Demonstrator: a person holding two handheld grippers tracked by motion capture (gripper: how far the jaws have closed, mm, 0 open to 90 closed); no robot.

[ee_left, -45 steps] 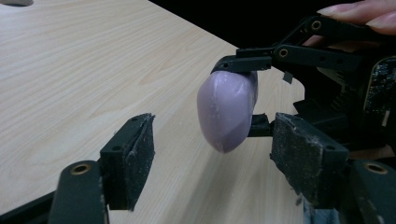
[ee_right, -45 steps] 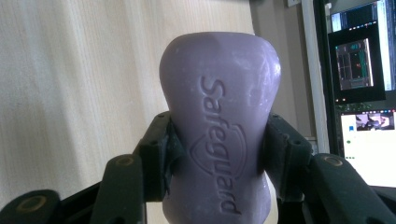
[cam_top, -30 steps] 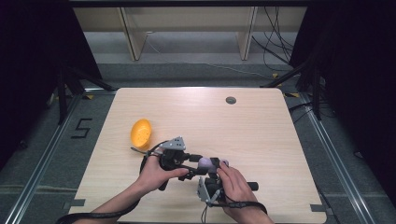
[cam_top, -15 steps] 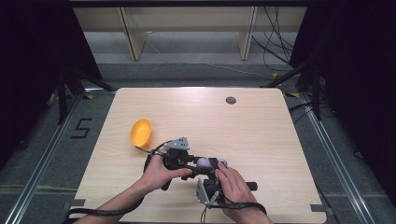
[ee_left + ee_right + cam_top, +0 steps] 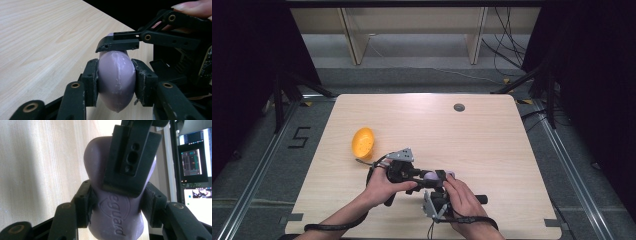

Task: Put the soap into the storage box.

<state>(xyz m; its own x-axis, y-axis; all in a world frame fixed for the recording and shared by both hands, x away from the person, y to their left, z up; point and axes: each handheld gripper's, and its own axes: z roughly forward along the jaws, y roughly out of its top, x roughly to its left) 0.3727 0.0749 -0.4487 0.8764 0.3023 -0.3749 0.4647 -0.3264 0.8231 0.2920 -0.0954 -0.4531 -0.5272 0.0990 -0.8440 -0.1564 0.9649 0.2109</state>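
A pale purple soap bar (image 5: pixel 116 87) is held by both grippers at once, low over the table's front middle. My left gripper (image 5: pixel 117 76) is shut on its two flat sides. A finger (image 5: pixel 117 43) of the other gripper rests on its top edge. In the right gripper view the soap bar (image 5: pixel 112 212), with embossed lettering, sits between the pads of my right gripper (image 5: pixel 116 203), which is shut on it, and a black finger (image 5: pixel 131 157) of the left gripper crosses its upper half. From above, the left gripper (image 5: pixel 424 176) and right gripper (image 5: pixel 439 181) meet at the soap bar (image 5: pixel 430 175).
An orange bowl-like dish (image 5: pixel 363 141) lies on the wooden table (image 5: pixel 472 135), left of the hands. A small dark round grommet (image 5: pixel 459 107) sits near the far edge. Shelving and cables stand beyond the table, and monitors (image 5: pixel 193 162) glow at the right.
Both hands have drifted slightly right and toward the front edge with the soap bar between them. The orange dish has not moved.
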